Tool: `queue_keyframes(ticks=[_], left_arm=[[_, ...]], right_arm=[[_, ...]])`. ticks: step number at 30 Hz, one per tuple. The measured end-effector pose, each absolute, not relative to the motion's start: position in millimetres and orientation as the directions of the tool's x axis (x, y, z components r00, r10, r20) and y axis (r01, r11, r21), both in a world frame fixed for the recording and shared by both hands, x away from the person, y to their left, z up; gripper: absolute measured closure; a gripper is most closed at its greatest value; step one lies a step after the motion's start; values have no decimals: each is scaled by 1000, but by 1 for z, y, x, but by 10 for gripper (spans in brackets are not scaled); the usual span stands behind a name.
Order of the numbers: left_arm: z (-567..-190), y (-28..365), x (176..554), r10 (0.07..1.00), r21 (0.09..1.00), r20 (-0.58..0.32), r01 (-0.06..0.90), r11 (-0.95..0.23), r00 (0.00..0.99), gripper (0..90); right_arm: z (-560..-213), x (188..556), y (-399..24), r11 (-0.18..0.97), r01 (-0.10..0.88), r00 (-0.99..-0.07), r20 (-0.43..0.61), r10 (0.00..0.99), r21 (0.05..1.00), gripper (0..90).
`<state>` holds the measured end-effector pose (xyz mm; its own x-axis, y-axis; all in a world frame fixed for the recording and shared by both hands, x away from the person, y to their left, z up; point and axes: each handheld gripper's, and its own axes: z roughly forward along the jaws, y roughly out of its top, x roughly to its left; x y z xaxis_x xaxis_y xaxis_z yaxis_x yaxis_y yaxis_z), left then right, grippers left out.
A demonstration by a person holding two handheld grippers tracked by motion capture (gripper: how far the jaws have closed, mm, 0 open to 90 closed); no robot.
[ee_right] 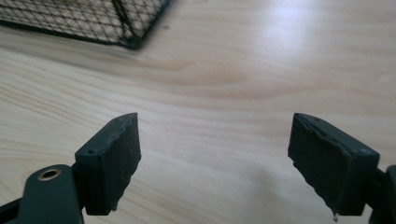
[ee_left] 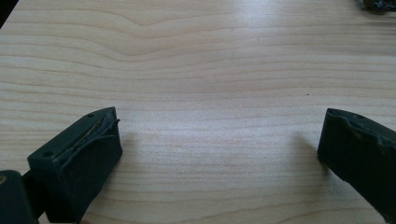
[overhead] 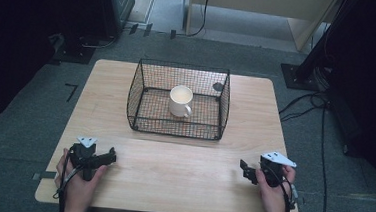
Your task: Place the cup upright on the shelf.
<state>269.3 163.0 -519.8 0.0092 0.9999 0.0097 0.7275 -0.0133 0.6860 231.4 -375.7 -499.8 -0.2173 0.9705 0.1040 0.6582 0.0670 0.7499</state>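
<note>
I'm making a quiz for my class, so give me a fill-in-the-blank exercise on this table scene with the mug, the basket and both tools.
1. The white mug stands inside the black wire ____.
2. The mug stands ____, its open mouth facing up.
3. The basket rests on a ____ table.
4. Between the open jaws of the left tool and the right tool there is ____ but bare tabletop.

Missing words: basket; upright; wooden; nothing
</note>
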Motion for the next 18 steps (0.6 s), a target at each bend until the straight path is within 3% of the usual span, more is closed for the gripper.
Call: queue_keyframes(ticks=[9, 15, 18], left_arm=[[-520, 163, 269, 1000, 686, 10, 728, -14, 10, 0], [-520, 163, 269, 1000, 686, 10, 728, -13, 9, 0], [-520, 163, 269, 1000, 685, 10, 728, -14, 9, 0]], right_arm=[[-520, 219, -399, 18, 701, -111, 84, 990, 713, 156], [-523, 217, -402, 23, 698, -95, 61, 994, 716, 139], [-527, 217, -397, 46, 689, -96, 28, 995, 723, 49]])
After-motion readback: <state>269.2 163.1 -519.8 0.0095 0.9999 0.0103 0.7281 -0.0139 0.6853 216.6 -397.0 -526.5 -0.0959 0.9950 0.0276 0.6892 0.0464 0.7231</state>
